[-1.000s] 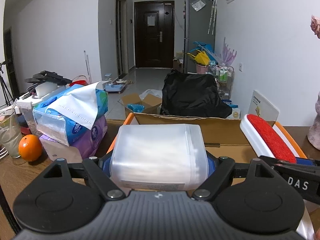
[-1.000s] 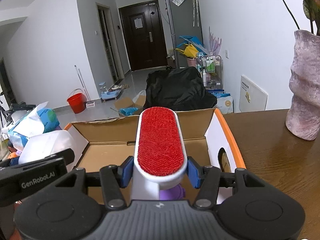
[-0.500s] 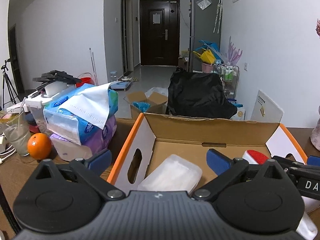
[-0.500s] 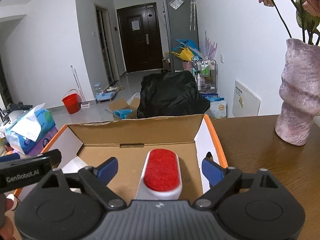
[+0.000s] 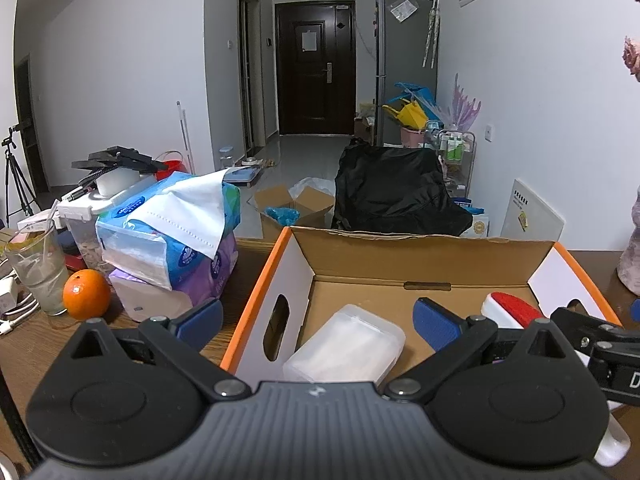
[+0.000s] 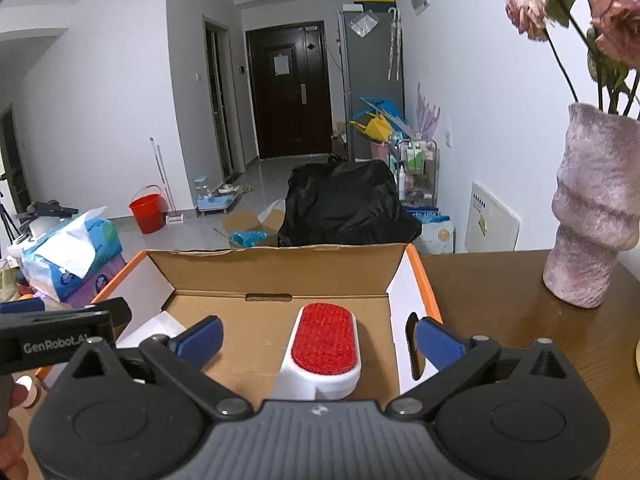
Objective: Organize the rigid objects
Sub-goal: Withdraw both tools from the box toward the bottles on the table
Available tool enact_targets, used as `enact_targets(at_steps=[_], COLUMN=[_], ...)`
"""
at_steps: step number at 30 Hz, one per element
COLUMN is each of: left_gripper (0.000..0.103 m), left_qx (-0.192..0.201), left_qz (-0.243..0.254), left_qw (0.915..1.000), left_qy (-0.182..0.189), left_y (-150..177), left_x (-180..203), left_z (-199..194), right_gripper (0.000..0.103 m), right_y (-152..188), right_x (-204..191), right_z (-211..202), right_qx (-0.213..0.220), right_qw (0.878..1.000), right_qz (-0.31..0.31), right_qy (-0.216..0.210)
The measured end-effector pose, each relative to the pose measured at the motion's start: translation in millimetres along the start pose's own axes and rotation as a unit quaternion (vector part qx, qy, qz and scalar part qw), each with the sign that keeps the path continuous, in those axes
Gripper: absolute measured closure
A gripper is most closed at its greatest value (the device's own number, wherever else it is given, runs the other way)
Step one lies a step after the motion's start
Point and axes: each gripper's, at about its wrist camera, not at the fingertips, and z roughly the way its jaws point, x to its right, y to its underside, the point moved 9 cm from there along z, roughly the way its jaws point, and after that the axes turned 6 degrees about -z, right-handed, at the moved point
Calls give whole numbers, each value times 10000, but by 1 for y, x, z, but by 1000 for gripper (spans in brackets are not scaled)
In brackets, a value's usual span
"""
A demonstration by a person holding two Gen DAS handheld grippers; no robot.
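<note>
Wooden table (image 6: 500, 300): cardboard box (image 5: 400, 256) between tissue packs (image 5: 172, 236) and vase (image 6: 592, 216); left jaws wide, right jaws opening, lint brush (image 6: 324, 344) between, untouched.

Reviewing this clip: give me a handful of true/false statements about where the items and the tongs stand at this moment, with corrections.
1. The translucent plastic case lies inside the cardboard box. True.
2. The right tongs clamp the red lint brush. False: the jaws are opening, pads clear of it.
3. The orange sits inside the box. False: it rests on the table beside the tissue packs.
4. The left tongs hold nothing. True.
5. The vase stands outside the box. True.
</note>
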Motion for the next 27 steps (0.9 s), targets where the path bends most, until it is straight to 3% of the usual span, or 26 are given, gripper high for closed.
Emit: enact_targets(at_steps=[27], left_gripper=[0], left_qx=[265], left_qz=[238], left_qw=[9989], left_qy=[307], left_y=[23], left_x=[-8], left_z=[-68], right_gripper=[0], right_y=[24], right_x=[-1], right_z=[-97], right_qx=[638], right_qw=[9959], right_qz=[-636], right_qy=[-47])
